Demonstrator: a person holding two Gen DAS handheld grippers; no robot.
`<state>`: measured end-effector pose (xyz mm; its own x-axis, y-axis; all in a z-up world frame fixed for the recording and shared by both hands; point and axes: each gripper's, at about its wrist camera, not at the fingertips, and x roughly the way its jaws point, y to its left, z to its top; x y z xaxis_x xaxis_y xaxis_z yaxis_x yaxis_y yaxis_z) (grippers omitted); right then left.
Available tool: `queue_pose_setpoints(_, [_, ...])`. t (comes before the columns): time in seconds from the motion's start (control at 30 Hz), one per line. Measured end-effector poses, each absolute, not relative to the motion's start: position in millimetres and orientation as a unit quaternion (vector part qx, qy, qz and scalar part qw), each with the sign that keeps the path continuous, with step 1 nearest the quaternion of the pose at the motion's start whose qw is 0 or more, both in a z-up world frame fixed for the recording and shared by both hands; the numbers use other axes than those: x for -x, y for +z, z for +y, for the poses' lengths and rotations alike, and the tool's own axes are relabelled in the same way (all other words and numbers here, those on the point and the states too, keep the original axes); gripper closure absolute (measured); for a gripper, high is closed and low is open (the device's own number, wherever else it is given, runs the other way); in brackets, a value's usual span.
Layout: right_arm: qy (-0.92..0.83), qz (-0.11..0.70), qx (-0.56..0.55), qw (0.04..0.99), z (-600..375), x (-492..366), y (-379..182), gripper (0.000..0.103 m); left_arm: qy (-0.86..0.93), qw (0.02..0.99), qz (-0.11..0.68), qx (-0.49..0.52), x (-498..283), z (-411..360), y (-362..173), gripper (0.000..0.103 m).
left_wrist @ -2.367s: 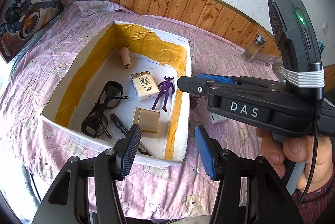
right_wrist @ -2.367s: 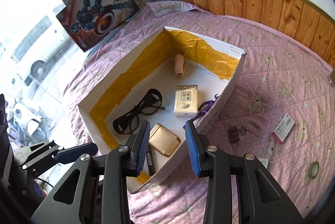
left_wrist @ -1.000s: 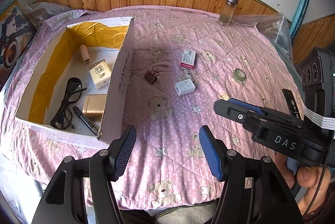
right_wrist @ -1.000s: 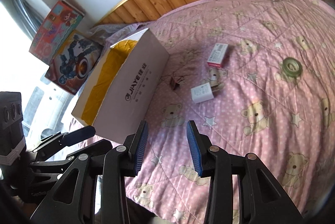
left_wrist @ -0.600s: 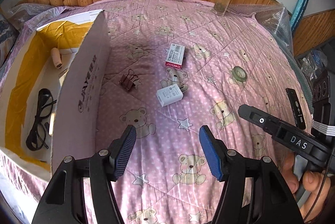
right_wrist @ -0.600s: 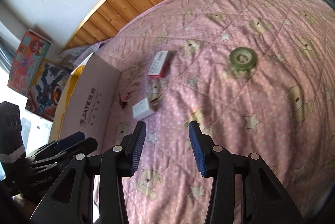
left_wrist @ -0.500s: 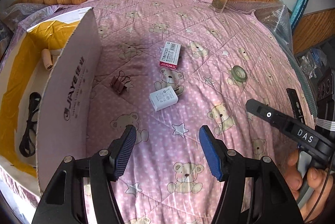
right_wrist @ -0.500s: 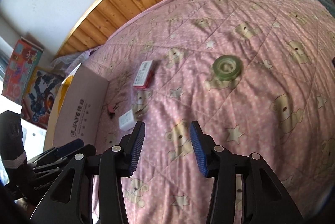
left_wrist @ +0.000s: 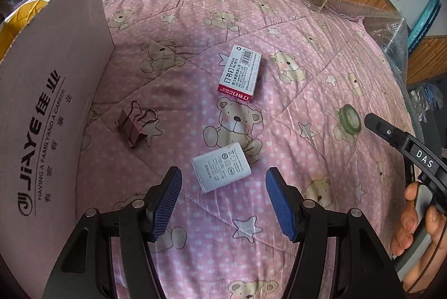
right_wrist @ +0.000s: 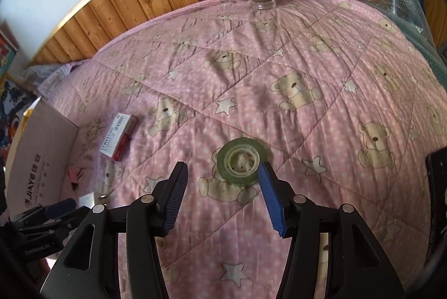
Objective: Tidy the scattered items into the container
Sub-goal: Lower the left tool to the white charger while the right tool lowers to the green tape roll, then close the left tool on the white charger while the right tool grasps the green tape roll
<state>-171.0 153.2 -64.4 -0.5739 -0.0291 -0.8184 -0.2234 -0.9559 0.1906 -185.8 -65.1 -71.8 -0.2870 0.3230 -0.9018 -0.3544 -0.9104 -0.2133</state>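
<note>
A: Two grippers, both spread wide and empty. The left gripper (left_wrist: 223, 187) hangs just short of the small white rectangular charger block (left_wrist: 221, 167), which lies flat mid-quilt on a printed bear. The right gripper (right_wrist: 222, 187) brackets the near side of the greenish clear tape roll (right_wrist: 240, 162), which lies towards the right-hand edge of the pink bear-print quilt (left_wrist: 293, 28).

B: Risks?

A: The quilt is soft and creased. I reckon blue pads (left_wrist: 164, 204) pressing down could sink into the fabric and pinch cloth along with the charger. The block sits skewed to the jaws, so closing may twist it out.

B: And the tape?

A: It's low and flat, and the pads may ride over its rim. The right pad looks nearer to it than the left one, so it could get shoved aside.

B: The container?

A: The white cardboard box (left_wrist: 47, 114) stands at the quilt's left edge. Its tall wall could catch a low carry. The maroon binder clip (left_wrist: 131, 128) and the red-and-white staples box (left_wrist: 240, 73) wait outside it.
</note>
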Motion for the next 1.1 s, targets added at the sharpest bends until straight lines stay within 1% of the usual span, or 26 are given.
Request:
queue_pose_setpoints(0.13, [0.874,0.092,0.472,0.069,148.5,185.0,-80.2,0.047,0.796,0.208,0.017,0.568,191.3,-60.9,-89.3,0.039])
queue_pose_setpoints(0.17, [0.874,0.087,0.473,0.072,148.4,186.3,-83.8,0.047,0.801,0.208,0.02,0.561,190.7,-60.9,-91.0,0.038])
queue_pose_setpoints(0.2, [0.875,0.083,0.47,0.076,148.6,186.4,-85.9,0.047,0.806,0.21,0.025,0.553,189.6,-60.1,-90.8,0.033])
queue_pose_setpoints(0.23, [0.878,0.081,0.466,0.077,149.3,185.7,-86.6,0.05,0.808,0.211,0.03,0.549,188.9,-58.9,-91.3,0.033])
queue_pose_setpoints(0.3, [0.881,0.085,0.458,0.079,152.7,184.1,-86.3,0.057,0.814,0.214,0.034,0.539,187.6,-57.6,-90.8,0.033])
queue_pose_setpoints(0.37, [0.884,0.098,0.451,0.072,156.7,182.7,-85.2,0.061,0.823,0.215,0.041,0.524,184.6,-57.2,-89.8,0.043])
queue_pose_setpoints(0.4, [0.886,0.102,0.448,0.069,157.9,182.0,-84.6,0.065,0.826,0.216,0.043,0.52,183.4,-57.3,-89.7,0.043])
queue_pose_setpoints(0.43, [0.886,0.107,0.446,0.063,158.6,181.6,-84.5,0.077,0.827,0.217,0.043,0.517,182.3,-58.0,-89.5,0.043])
queue_pose_setpoints(0.47, [0.885,0.116,0.447,0.056,159.2,181.2,-84.8,0.084,0.828,0.217,0.043,0.515,182.4,-58.8,-89.7,0.043])
queue_pose_setpoints(0.5, [0.884,0.123,0.448,0.053,159.6,180.7,-85.8,0.085,0.829,0.216,0.043,0.513,182.2,-60.1,-89.6,0.048])
queue_pose_setpoints(0.53, [0.883,0.126,0.45,0.051,159.4,180.4,-87.1,0.085,0.83,0.216,0.042,0.513,181.7,-61.7,-89.5,0.05])
queue_pose_setpoints(0.63, [0.881,0.137,0.45,0.045,159.6,177.9,-88.1,0.084,0.826,0.22,0.039,0.517,182.6,-63.6,-89.6,0.05])
queue_pose_setpoints(0.67, [0.882,0.143,0.446,0.05,161.4,176.2,-87.0,0.08,0.826,0.22,0.039,0.518,182.0,-63.8,-89.5,0.05])
queue_pose_setpoints(0.7, [0.884,0.147,0.441,0.054,163.2,174.2,-85.5,0.068,0.825,0.22,0.038,0.519,181.3,-64.1,-89.1,0.05])
queue_pose_setpoints(0.73, [0.886,0.15,0.436,0.057,164.6,172.6,-83.4,0.062,0.824,0.22,0.037,0.52,180.3,-65.4,-88.5,0.05])
queue_pose_setpoints(0.77, [0.887,0.15,0.433,0.063,165.9,171.3,-81.2,0.06,0.824,0.22,0.036,0.52,180.1,-66.0,-88.2,0.05])
queue_pose_setpoints(0.83, [0.888,0.145,0.43,0.073,167.7,169.4,-78.6,0.051,0.824,0.22,0.028,0.522,178.7,-69.3,-87.7,0.05])
queue_pose_setpoints(0.87, [0.887,0.141,0.433,0.074,167.5,170.1,-80.1,0.049,0.823,0.22,0.026,0.522,178.6,-68.1,-88.0,0.05])
queue_pose_setpoints(0.9, [0.884,0.135,0.442,0.072,166.6,172.5,-84.3,0.047,0.824,0.22,0.027,0.522,177.8,-67.6,-88.3,0.05])
queue_pose_setpoints(0.97, [0.877,0.116,0.46,0.071,163.5,178.4,-95.9,0.047,0.824,0.22,0.026,0.521,176.0,-68.7,-89.3,0.05])
queue_pose_setpoints(1.07, [0.88,0.085,0.461,0.076,157.0,181.0,-98.5,0.045,0.828,0.218,0.041,0.515,173.4,-65.4,-90.6,0.049])
queue_pose_setpoints(1.1, [0.879,0.084,0.462,0.077,157.2,181.6,-98.1,0.048,0.829,0.218,0.048,0.512,172.4,-63.8,-90.6,0.049])
